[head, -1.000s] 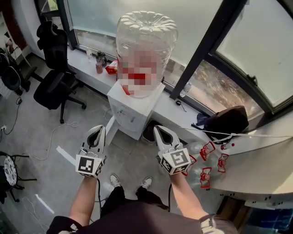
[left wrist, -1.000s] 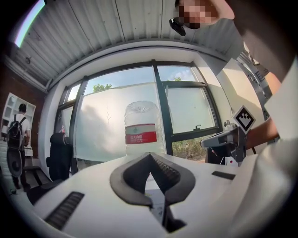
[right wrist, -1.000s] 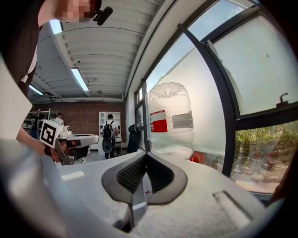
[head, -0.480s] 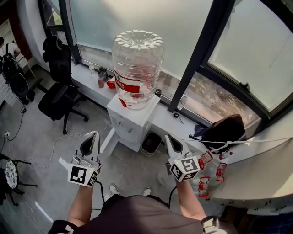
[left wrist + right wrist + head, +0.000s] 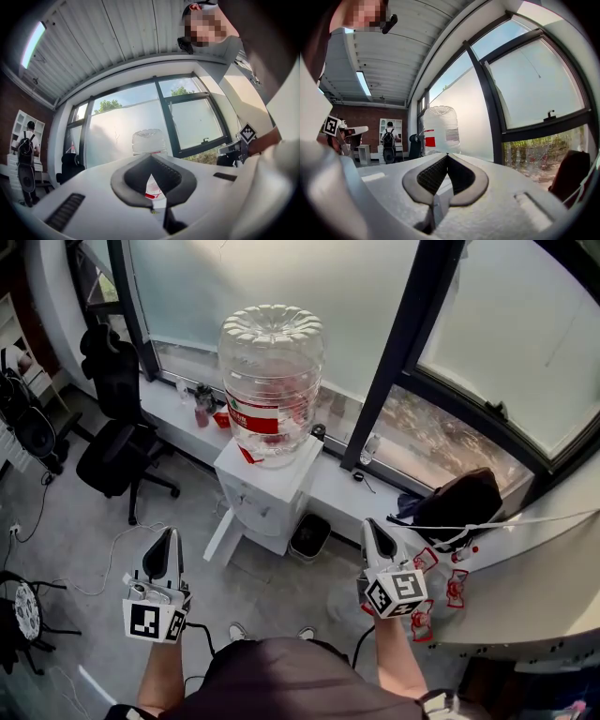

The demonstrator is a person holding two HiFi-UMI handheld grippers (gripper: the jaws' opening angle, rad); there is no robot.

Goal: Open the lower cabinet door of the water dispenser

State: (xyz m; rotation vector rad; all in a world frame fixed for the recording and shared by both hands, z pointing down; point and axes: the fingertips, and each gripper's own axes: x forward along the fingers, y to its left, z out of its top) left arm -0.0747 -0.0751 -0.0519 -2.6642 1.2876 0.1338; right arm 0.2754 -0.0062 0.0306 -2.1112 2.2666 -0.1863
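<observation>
The white water dispenser (image 5: 265, 486) stands against the window sill with a big clear bottle (image 5: 271, 381) on top. A white panel (image 5: 223, 537) slants out from its lower left side, which looks like the lower door swung open. My left gripper (image 5: 171, 534) hangs well short of the dispenser at the lower left, shut and empty. At the lower right my right gripper (image 5: 373, 524) is also shut on nothing. The left gripper (image 5: 151, 155) points at the bottle (image 5: 149, 140) from a distance. To the left of the right gripper (image 5: 447, 154) stands the bottle (image 5: 440, 127).
A black office chair (image 5: 114, 439) stands left of the dispenser. A small dark bin (image 5: 307, 535) sits on the floor at its right. A black bag (image 5: 461, 502) lies on the sill, with red-and-white items (image 5: 441, 573) below. A person with a backpack (image 5: 388, 139) stands far off.
Both grippers have drawn back from the dispenser and spread apart, the left toward the lower left, the right toward the right. Both stayed shut.
</observation>
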